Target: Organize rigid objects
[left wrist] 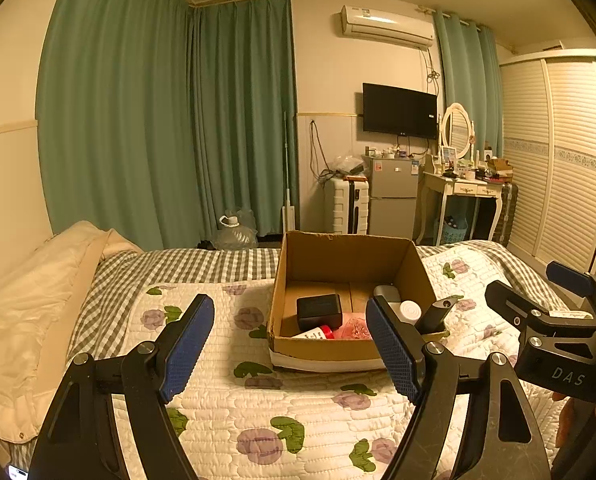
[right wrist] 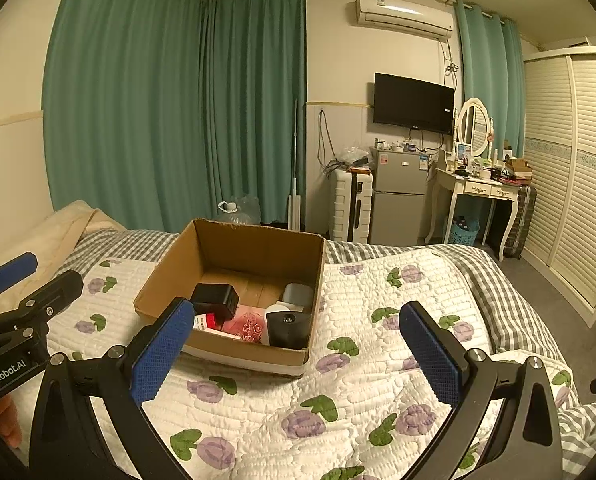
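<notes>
An open cardboard box point(left wrist: 317, 346) point(right wrist: 202, 252) sits on the flowered quilt. Inside lie a black block point(left wrist: 319, 311) point(right wrist: 214, 300), a red-capped bottle point(left wrist: 317, 333), a pink patterned packet point(right wrist: 246, 326), a white round-lidded jar point(left wrist: 410, 311), a grey item point(right wrist: 298, 294) and a black device point(right wrist: 288, 330). My left gripper point(left wrist: 290, 354) is open and empty, just in front of the box. My right gripper point(right wrist: 298, 354) is open and empty, in front of the box's right corner. The right gripper's body shows at the left wrist view's right edge point(left wrist: 553, 332).
The bed's quilt point(right wrist: 377, 380) spreads around the box. A cream pillow point(left wrist: 22, 304) lies at the left. Beyond the bed stand a water jug point(left wrist: 234, 232), white suitcase point(left wrist: 345, 208), small fridge point(left wrist: 393, 200), vanity table point(left wrist: 465, 192) and louvred wardrobe point(left wrist: 557, 152).
</notes>
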`<state>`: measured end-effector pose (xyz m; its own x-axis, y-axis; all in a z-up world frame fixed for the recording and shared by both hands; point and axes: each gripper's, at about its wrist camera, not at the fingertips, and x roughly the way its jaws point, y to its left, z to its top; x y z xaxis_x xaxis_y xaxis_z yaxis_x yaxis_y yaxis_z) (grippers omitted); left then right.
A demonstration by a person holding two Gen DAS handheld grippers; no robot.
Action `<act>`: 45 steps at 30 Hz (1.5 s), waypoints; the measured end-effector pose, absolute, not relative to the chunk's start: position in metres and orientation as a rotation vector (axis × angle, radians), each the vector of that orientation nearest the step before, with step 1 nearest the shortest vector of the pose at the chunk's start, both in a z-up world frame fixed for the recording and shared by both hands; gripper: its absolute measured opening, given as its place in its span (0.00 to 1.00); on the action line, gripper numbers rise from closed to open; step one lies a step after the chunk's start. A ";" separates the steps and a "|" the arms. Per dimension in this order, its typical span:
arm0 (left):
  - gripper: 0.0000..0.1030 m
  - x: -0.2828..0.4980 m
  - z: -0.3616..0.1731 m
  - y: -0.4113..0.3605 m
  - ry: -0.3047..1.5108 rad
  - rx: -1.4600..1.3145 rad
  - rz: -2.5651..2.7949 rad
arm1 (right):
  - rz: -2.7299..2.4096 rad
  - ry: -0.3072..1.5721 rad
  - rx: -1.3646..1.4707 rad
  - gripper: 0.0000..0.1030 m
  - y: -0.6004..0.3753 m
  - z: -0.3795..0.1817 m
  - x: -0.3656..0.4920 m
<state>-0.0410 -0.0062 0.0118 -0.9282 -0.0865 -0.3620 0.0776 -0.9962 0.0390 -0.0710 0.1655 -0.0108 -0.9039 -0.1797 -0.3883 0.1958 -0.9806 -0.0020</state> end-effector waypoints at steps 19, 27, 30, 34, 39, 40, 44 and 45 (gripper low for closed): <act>0.79 -0.042 0.011 -0.005 -0.081 0.557 -2.994 | -2.882 0.070 0.606 1.00 0.166 -0.015 -0.071; 0.79 -0.042 0.011 -0.005 -0.079 0.560 -3.000 | -2.881 0.074 0.615 1.00 0.165 -0.015 -0.073; 0.79 -0.043 0.011 -0.005 -0.078 0.560 -3.000 | -2.883 0.074 0.614 1.00 0.165 -0.015 -0.073; 0.79 -0.043 0.011 -0.005 -0.079 0.561 -3.000 | -2.881 0.074 0.618 1.00 0.165 -0.015 -0.074; 0.79 -0.043 0.011 -0.005 -0.081 0.561 -3.000 | -2.880 0.074 0.619 1.00 0.165 -0.015 -0.074; 0.79 -0.043 0.011 -0.005 -0.079 0.561 -3.000 | -2.881 0.075 0.620 1.00 0.165 -0.015 -0.074; 0.79 -0.043 0.011 -0.005 -0.079 0.562 -3.000 | -2.879 0.074 0.620 1.00 0.165 -0.015 -0.074; 0.79 -0.043 0.011 -0.005 -0.079 0.561 -2.999 | -2.879 0.074 0.620 1.00 0.164 -0.015 -0.074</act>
